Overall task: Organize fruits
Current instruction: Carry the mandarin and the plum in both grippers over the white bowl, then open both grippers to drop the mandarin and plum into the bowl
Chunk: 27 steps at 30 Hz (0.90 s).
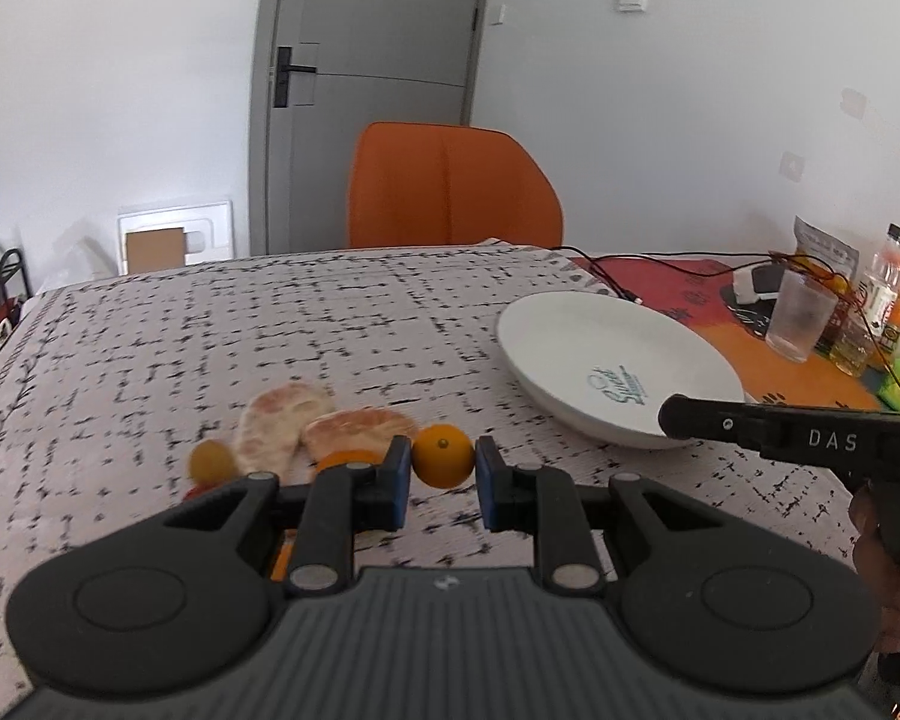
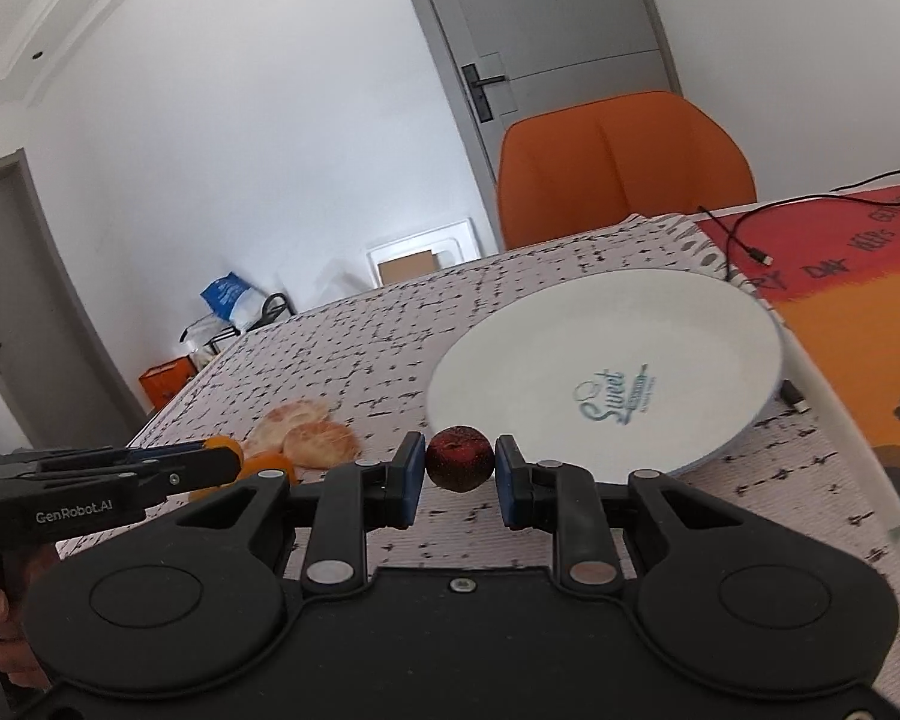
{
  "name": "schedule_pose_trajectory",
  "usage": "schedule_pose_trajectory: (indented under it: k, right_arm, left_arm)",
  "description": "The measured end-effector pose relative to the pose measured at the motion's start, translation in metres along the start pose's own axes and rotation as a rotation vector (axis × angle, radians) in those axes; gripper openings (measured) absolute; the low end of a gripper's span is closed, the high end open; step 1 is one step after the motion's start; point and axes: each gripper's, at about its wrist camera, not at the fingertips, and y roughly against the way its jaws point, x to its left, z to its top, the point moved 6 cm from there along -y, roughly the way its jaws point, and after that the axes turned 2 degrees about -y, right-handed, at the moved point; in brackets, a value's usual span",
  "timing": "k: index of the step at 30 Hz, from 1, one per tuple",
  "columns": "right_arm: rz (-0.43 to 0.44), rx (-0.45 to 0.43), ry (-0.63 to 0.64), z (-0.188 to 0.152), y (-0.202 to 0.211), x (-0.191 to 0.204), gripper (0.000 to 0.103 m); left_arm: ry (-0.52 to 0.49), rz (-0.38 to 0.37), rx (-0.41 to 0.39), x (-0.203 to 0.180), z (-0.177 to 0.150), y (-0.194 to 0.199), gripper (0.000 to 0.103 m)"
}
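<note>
You are mid-carry with both hands. Your left gripper (image 1: 443, 471) is clamped on a small orange fruit (image 1: 443, 463), and your right gripper (image 2: 457, 471) pinches a dark red fruit (image 2: 459, 466); each sits squarely between its blue pads, clear of the cloth.

The white plate (image 2: 690, 312) lies empty to the right and a little farther off, so the likely next move is to bring each fruit over its rim and let go low, since round fruit will roll on the shallow dish.

The right gripper is just short of the plate's near rim; the left has farther to travel and must come in beside the right one without clashing.

On the left, peeled citrus pieces (image 1: 306, 420) and another small orange fruit (image 1: 210, 461) wait on the tablecloth (image 1: 270, 330).

The cloth between is bare. Beyond the plate, mind the black cable (image 2: 744, 240) and the clear cup (image 1: 801, 318).
</note>
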Motion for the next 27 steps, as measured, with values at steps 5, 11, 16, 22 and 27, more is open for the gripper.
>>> schedule_pose_trajectory:
  k: [5, 11, 16, 22, 27]
  right_arm:
    - [-0.01, -0.005, -0.022, 0.001, 0.002, -0.016, 0.024]
    - [-0.017, -0.017, -0.036, 0.004, 0.004, -0.029, 0.024]
    - [-0.022, -0.022, -0.051, 0.005, 0.004, -0.038, 0.024]
    - [-0.027, -0.02, -0.061, 0.006, 0.001, -0.044, 0.024]
    - [-0.05, -0.029, -0.065, 0.008, 0.001, -0.048, 0.03]
  left_arm:
    - [-0.016, -0.014, 0.0, -0.014, 0.007, -0.011, 0.021]
    - [-0.04, -0.03, 0.006, -0.03, 0.014, -0.024, 0.021]
    - [-0.055, -0.038, 0.012, -0.039, 0.019, -0.034, 0.021]
    - [-0.063, -0.053, 0.015, -0.048, 0.025, -0.045, 0.021]
    - [-0.073, -0.071, 0.016, -0.056, 0.029, -0.054, 0.021]
